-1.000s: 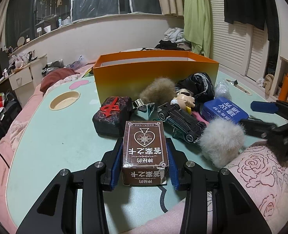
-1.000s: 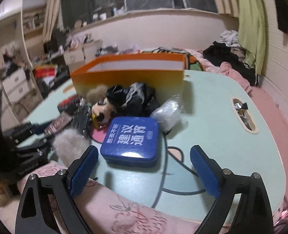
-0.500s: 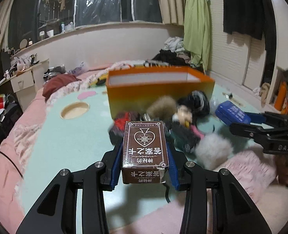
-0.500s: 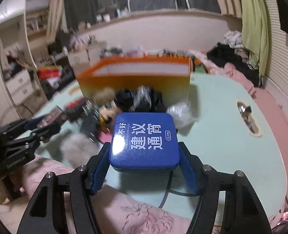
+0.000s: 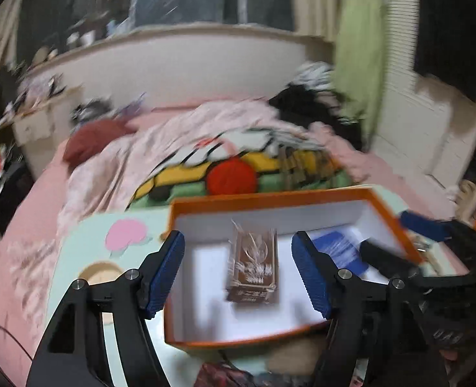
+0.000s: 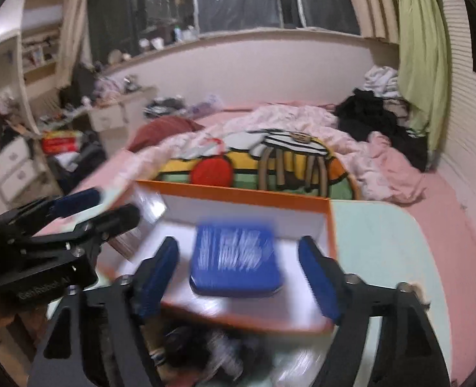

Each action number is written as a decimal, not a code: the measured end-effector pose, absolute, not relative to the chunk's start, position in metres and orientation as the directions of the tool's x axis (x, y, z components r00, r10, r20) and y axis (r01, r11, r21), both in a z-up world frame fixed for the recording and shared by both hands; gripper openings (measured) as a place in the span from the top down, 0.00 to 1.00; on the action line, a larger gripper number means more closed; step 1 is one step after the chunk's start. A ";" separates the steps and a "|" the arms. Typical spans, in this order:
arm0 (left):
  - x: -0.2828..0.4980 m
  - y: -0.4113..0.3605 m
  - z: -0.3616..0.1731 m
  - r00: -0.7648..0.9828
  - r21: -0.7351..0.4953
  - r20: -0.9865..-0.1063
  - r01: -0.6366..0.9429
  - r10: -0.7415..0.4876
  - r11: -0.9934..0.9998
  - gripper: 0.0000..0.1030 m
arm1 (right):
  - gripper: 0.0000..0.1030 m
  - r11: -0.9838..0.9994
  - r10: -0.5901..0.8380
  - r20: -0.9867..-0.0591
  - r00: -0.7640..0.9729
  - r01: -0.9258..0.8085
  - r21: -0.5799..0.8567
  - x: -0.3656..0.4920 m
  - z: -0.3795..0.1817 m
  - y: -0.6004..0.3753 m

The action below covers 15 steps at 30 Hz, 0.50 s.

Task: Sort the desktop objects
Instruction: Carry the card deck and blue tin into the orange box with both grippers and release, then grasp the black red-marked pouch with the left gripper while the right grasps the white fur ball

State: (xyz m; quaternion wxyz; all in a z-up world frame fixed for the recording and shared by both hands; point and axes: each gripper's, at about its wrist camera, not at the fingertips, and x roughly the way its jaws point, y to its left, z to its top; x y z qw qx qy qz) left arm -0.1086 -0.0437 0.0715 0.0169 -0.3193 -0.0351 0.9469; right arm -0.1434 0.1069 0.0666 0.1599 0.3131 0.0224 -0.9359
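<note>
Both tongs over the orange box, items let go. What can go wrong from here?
1. The left tongs and right tongs work close together above the orange box; pulling back, they might knock each other.
2. The brown card box and blue tin are blurred between opened jaws; either may land tilted or stacked.

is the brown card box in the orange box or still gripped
In. The brown card box shows against the orange box's white floor, clear of the left gripper's just-opened jaws.
</note>
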 end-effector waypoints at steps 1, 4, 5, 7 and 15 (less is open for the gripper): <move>-0.105 -0.049 0.069 -0.803 -0.113 -0.591 -0.014 0.078 -0.994 0.33 | 0.23 -0.944 -0.307 -0.589 -0.747 0.317 0.090 -0.143 0.067 0.114; -0.076 -0.057 0.078 -0.848 -0.169 -0.513 -0.052 0.133 -0.984 0.26 | 0.19 -0.927 -0.373 -0.513 -0.773 0.334 0.170 -0.123 0.077 0.135; -0.065 -0.057 0.083 -0.859 -0.158 -0.494 -0.063 0.134 -0.985 0.23 | 0.12 -0.926 -0.378 -0.489 -0.786 0.331 0.182 -0.110 0.080 0.143; -0.044 -0.056 0.092 -0.870 -0.136 -0.476 -0.071 0.128 -0.988 0.21 | 0.09 -0.916 -0.401 -0.476 -0.783 0.349 0.199 -0.087 0.081 0.151; 0.033 -0.052 0.046 -0.742 -0.031 -0.640 -0.236 0.201 -0.971 0.20 | 0.09 -0.915 -0.381 -0.587 -0.714 0.385 0.125 -0.017 0.039 0.165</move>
